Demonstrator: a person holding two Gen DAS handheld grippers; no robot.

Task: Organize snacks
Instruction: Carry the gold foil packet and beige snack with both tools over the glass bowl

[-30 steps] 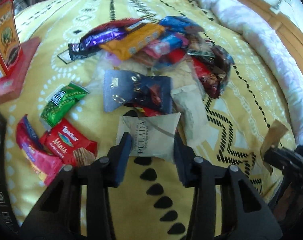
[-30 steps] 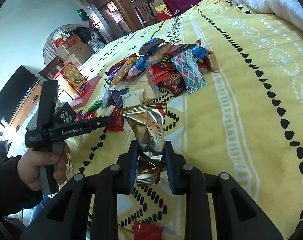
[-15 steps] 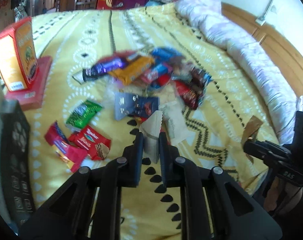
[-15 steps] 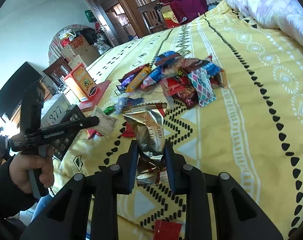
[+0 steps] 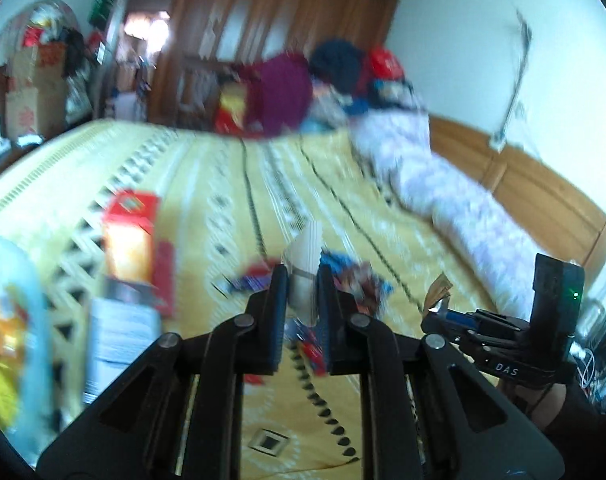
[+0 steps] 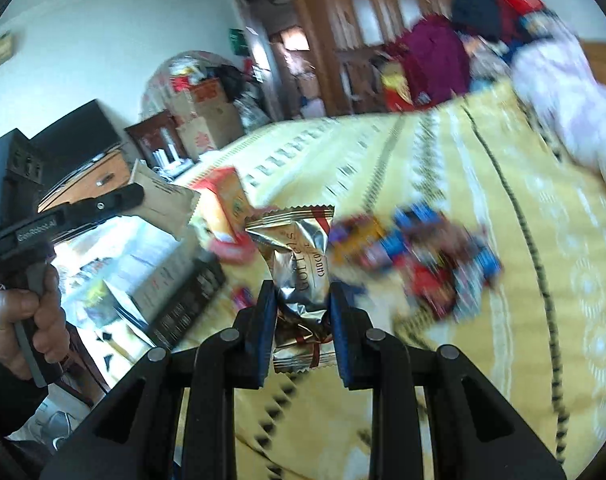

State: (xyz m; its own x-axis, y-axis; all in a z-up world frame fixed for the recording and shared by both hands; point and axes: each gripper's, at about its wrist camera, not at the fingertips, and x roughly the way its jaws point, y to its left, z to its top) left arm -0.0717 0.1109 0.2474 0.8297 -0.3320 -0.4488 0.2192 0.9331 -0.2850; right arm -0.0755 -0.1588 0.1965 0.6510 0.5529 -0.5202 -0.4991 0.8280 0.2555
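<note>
The bed (image 5: 207, 184), under a yellow patterned cover, fills the middle of both views, with a pale duvet (image 5: 455, 188) running along its right side and a wardrobe (image 5: 287, 28) across the top of the frame. Most of the job looks undone, judging by the snack pile (image 6: 419, 256) lying loose at centre right of the right wrist view, a blurred heap of red, blue and purple wrappers. An orange box (image 5: 131, 236) stands at centre left in the left view, and below it at lower left are more boxes and a bluish container edge too smeared to name. Two snacks are in transit. The left gripper (image 5: 303, 300) is clamped on a pale packet (image 5: 305, 252), held on edge at frame centre. The right gripper (image 6: 301, 312) is pinched shut on a silver chocolate pack (image 6: 299, 252), upright, its crimped top at mid-frame. Against half a second ago, both cameras have tilted up and swung left: the pile has dropped lower in the left view and slid to the right in the other, the room's far wall now shows, and the boxes at the left loom larger, which suggests the two packets are being carried that way.
</note>
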